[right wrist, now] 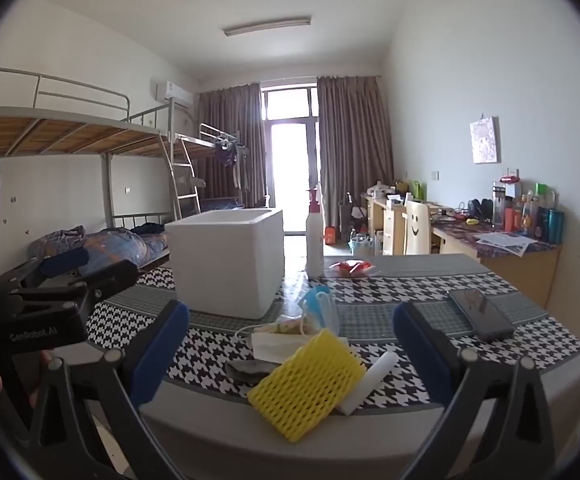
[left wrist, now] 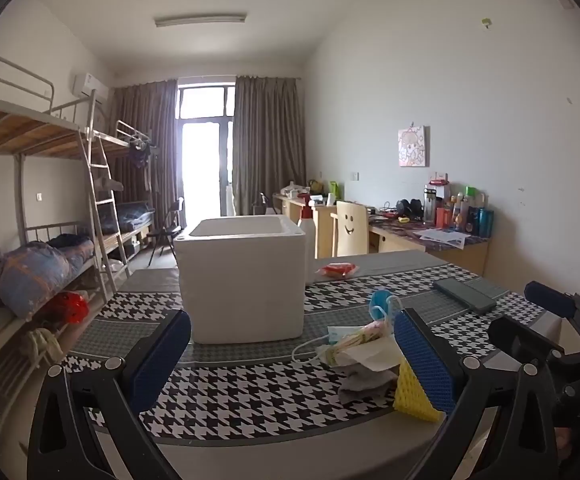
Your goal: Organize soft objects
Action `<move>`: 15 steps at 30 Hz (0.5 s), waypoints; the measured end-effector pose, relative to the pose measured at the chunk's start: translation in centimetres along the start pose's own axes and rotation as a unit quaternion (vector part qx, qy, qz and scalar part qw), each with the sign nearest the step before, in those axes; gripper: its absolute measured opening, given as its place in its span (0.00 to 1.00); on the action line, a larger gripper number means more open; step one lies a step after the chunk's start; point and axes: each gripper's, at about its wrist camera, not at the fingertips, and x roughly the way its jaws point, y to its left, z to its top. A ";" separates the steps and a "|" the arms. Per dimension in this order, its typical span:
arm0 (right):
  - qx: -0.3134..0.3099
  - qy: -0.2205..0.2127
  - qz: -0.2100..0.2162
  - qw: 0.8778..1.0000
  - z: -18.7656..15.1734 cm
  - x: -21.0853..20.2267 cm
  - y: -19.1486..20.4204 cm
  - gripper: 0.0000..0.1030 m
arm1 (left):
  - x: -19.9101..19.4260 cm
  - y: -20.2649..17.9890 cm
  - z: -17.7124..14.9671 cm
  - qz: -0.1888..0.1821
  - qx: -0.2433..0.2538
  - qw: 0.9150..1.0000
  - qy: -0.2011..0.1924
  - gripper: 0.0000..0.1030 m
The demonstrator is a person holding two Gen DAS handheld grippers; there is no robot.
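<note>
Both grippers hang just off the near edge of the table (right wrist: pixel 489 276), side by side and tipped slightly down. The left gripper (left wrist: pixel 290 356) has its blue pads spread wide with nothing between them; the right gripper (right wrist: pixel 290 352) is spread just as wide and grips nothing either.

The soft things lie in a loose heap near the front edge, on the houndstooth cloth (left wrist: pixel 250 392). Closest to me is a yellow foam net (right wrist: pixel 305 384), tilted up on the heap, with a white foam stick (right wrist: pixel 369 376) touching its right side. Behind the net sit a white tissue (right wrist: pixel 274 346) and a dark grey rag (right wrist: pixel 250 368), then a blue mask (right wrist: pixel 317 304) with its ear loops trailing. From the left wrist view the same heap sits just inside the right-hand pad, the net (left wrist: pixel 413 392) partly hidden behind that pad.

Farther back on the left stands a white foam box (left wrist: pixel 246 276), open at the top, well apart from the heap. A white bottle (right wrist: pixel 314 240) with a red top stands just right of it, and a red packet (right wrist: pixel 349 268) lies beside the bottle. A dark phone (right wrist: pixel 481 314) rests on the cloth to the right of the heap. The left gripper's black body (right wrist: pixel 42 304) shows at the left of the right wrist view
</note>
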 end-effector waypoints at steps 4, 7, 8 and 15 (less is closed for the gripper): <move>0.000 0.001 0.000 1.000 0.0 0.0 -0.1 1.00 | -0.2 -0.4 0.1 0.009 0.011 1.000 -0.008 0.99; -0.001 0.001 -0.002 1.000 0.0 0.1 -0.1 1.00 | -0.3 -0.4 0.1 0.014 0.008 1.000 -0.009 0.99; 0.000 0.001 -0.004 1.000 0.0 0.2 -0.1 1.00 | -0.2 -0.4 0.1 0.013 0.008 1.000 -0.009 0.99; 0.000 0.000 -0.006 1.000 -0.1 0.2 -0.1 1.00 | -0.1 0.2 0.2 0.005 -0.001 1.000 -0.005 0.99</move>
